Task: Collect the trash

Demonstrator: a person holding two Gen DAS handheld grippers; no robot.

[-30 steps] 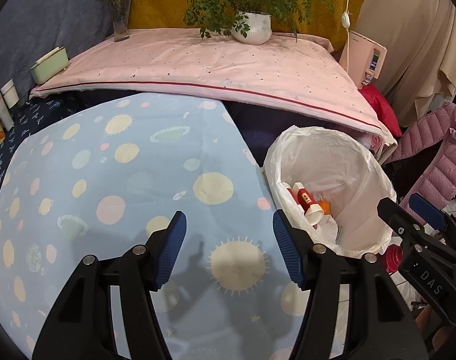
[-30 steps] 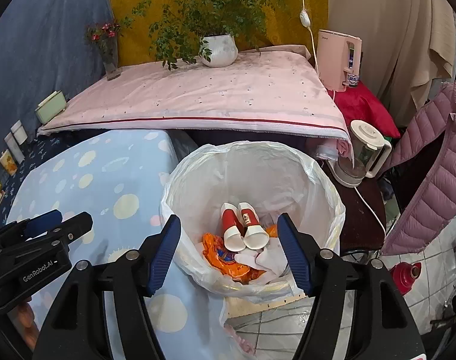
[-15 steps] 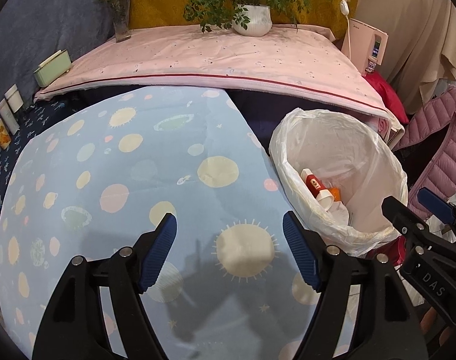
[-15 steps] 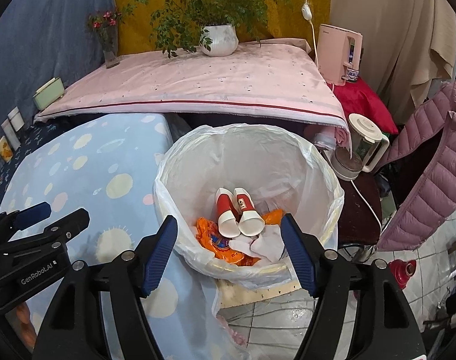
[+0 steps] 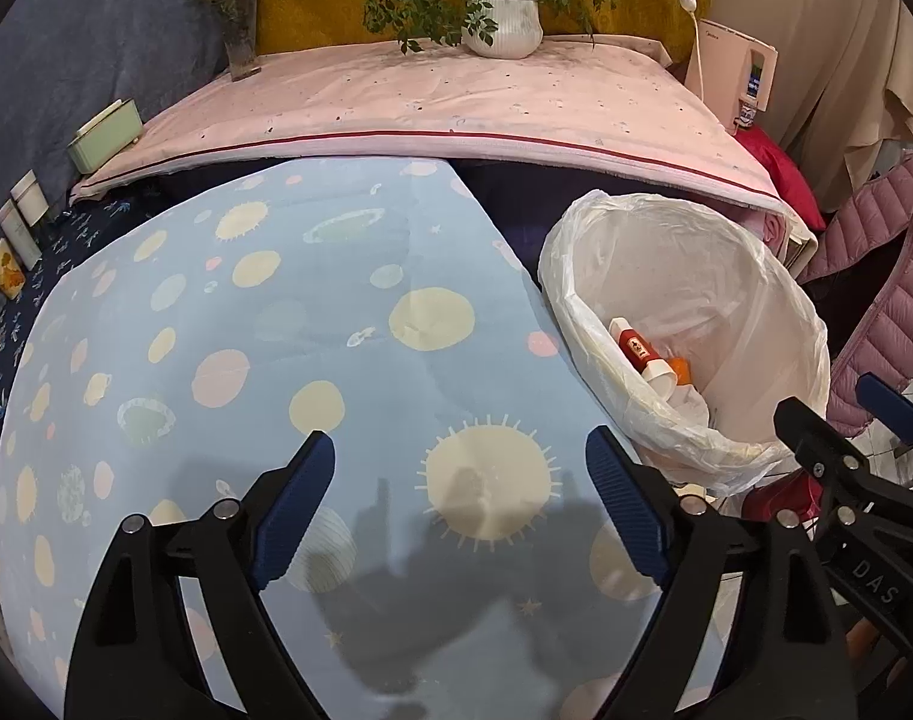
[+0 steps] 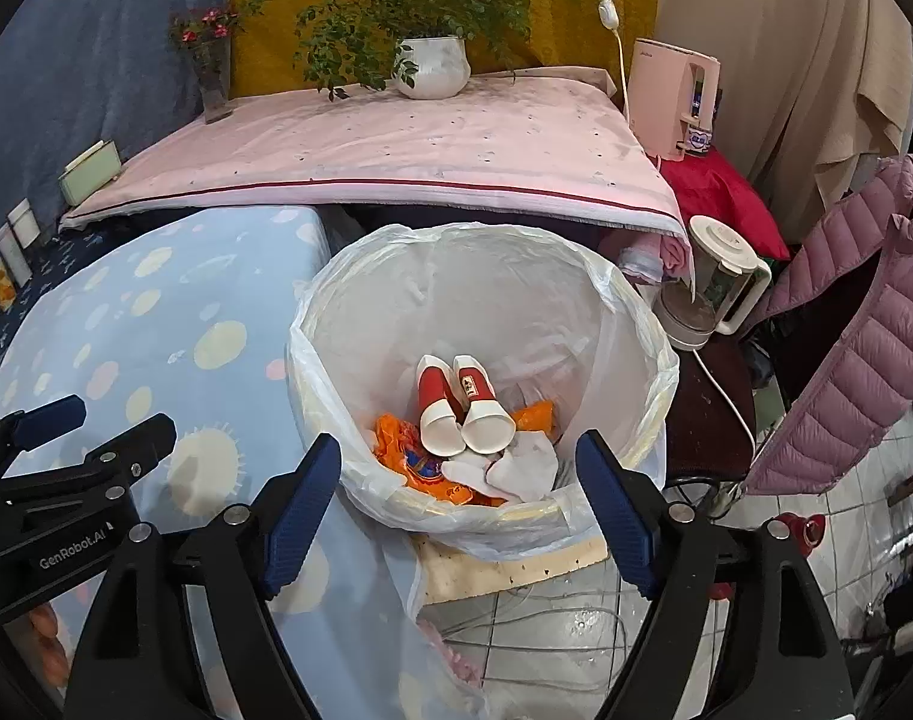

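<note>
Over the bin (image 6: 627, 324), right gripper (image 6: 459, 468) tilts down, just opened, empty.

Left gripper (image 5: 461, 513): matte black frame, two angled arms ending in fingers (image 5: 294, 507) faced with ribbed dark blue pads; round silver screws sit at the arm joints behind the pads. White lettering "GenRobot.AI" on its black side, seen from the right wrist view.

Right gripper (image 6: 459, 507): same black frame, same ribbed blue pads on its fingers (image 6: 615, 510), same silver screws behind the pads. White lettering "DAS" on its side.
</note>
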